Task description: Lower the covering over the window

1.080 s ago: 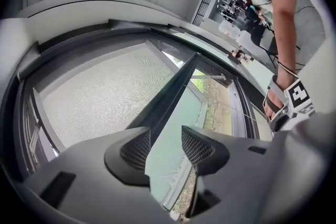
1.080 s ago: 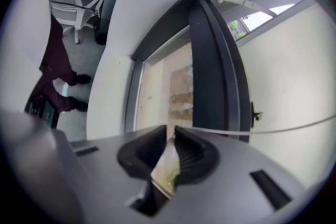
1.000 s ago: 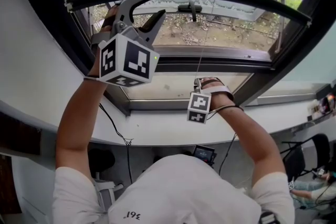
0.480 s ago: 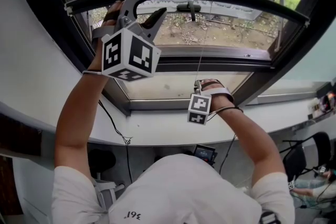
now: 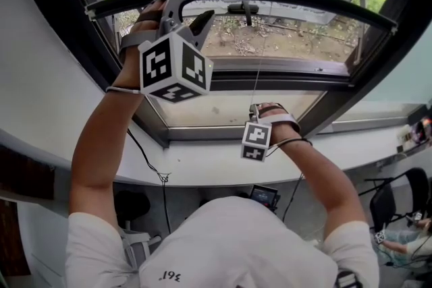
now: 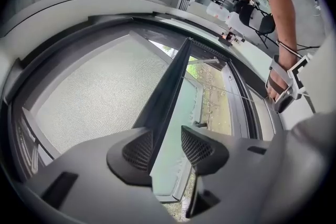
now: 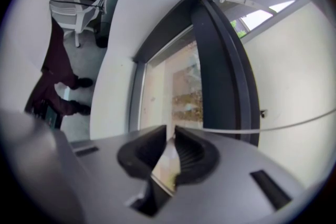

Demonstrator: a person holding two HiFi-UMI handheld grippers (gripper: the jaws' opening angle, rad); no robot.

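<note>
The left gripper (image 5: 201, 2) has rolled slightly and shifted right.

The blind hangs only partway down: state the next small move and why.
Probably close the left gripper on the bottom bar: the bar runs between its fingers, which stand apart. The right gripper is shut on the cord, so both could then draw the blind down.

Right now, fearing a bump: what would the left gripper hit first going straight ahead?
Likely the blind's dark bottom bar, which lies between the open jaws of the left gripper; depth is unclear.
</note>
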